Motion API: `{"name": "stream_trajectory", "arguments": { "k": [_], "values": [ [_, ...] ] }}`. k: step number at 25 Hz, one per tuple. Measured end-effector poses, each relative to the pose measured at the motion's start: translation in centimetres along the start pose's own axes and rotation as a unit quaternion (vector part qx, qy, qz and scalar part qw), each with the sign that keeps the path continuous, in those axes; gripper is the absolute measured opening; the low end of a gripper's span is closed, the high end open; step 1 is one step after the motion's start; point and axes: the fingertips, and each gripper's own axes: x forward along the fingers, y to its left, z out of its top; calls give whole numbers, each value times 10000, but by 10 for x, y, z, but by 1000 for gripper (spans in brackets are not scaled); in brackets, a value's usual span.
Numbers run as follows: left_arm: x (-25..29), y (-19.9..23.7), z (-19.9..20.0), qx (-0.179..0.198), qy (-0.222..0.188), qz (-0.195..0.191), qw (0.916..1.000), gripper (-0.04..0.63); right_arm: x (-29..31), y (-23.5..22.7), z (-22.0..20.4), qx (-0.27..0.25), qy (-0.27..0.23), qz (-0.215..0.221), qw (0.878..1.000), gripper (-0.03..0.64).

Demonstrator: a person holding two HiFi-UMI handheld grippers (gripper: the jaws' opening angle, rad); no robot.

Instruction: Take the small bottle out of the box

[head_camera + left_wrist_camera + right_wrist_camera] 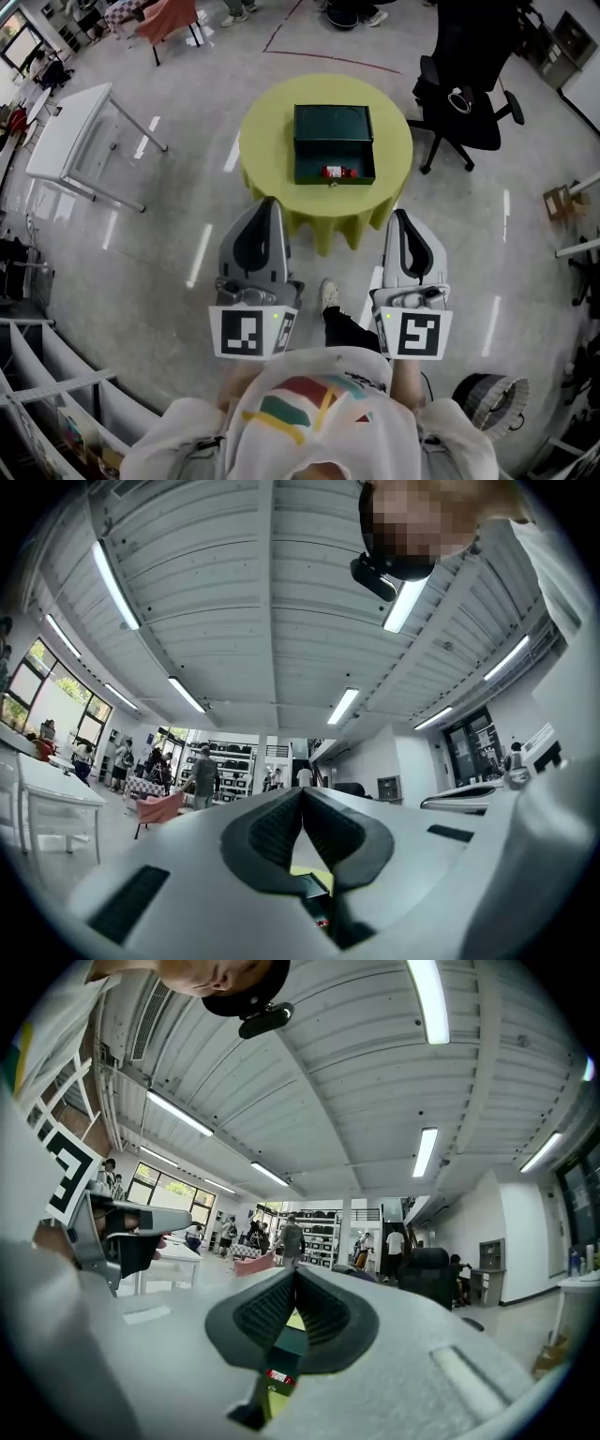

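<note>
Two grippers, jaws pressed together on nothing, are hovering short of the round table [267,131].
I am seeing the small bottle [337,172] lying on its side in the open box [306,157] on that table, its long axis running left to right across my head view. It is sitting ahead of and between the left gripper [269,202] and the right gripper [397,215]; I am judging neither clearly nearer.

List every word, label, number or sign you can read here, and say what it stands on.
No text here can be read.
Red label on the small bottle: white print, too small to read.
The left cube and right cube: black-and-white square patterns, no words.
The green box: no lettering visible.
</note>
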Motion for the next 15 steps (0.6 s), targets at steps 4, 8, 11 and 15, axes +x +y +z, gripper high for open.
{"name": "stream_trajectory", "arguments": {
  "k": [4,8,11,15],
  "values": [
    [49,2,-7,15,-44,104,9999,15,39,-25,-2,-57,-12,190,9998,5],
    [81,3,-18,-27,31,126,9999,15,63,-42,-5,-91,-31,225,9997,5],
    [102,4,-20,-45,59,88,9999,15,76,-49,-4,-94,-48,256,9996,5],
    [129,2,-18,-44,28,-63,10000,15,93,-56,-1,-91,-64,306,9995,5]
  ]
}}
